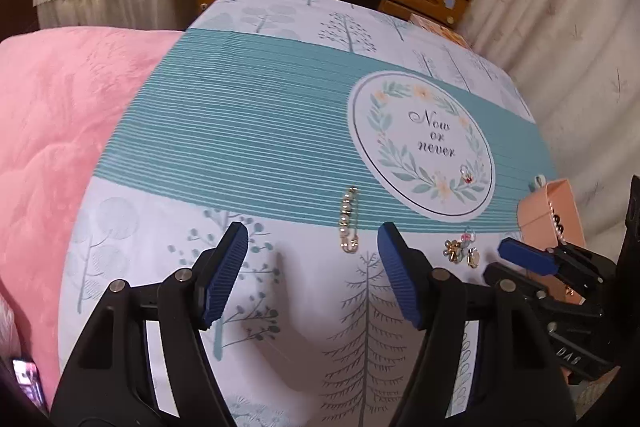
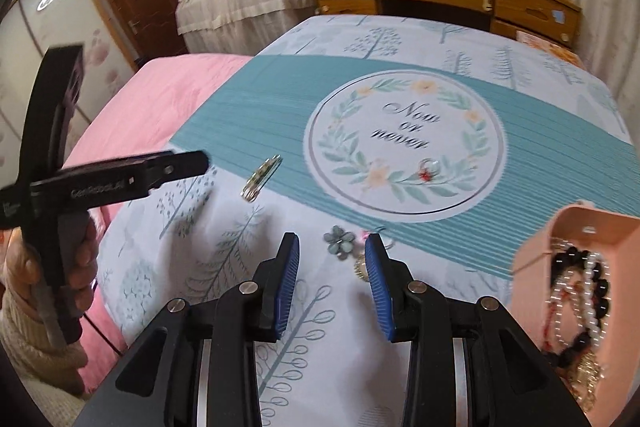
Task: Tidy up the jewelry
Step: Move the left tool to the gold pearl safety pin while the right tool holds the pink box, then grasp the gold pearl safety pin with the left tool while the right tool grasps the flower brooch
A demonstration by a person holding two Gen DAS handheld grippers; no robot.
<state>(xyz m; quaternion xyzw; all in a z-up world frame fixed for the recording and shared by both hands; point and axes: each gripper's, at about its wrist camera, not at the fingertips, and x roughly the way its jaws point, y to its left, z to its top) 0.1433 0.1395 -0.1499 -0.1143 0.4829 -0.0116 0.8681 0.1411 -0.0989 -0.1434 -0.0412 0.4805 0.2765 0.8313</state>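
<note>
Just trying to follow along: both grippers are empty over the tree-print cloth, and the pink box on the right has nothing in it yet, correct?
Not quite. The pink box already holds jewelry: pearl and dark bead strands lie in it, as the right wrist view shows. The rest stands: the left gripper and right gripper are both open and empty over the tree-print cloth.

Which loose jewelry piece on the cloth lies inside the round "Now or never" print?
The small ring with a red stone, on the wreath at the print's lower right. The pearl pin and the earring cluster lie outside it.
</note>
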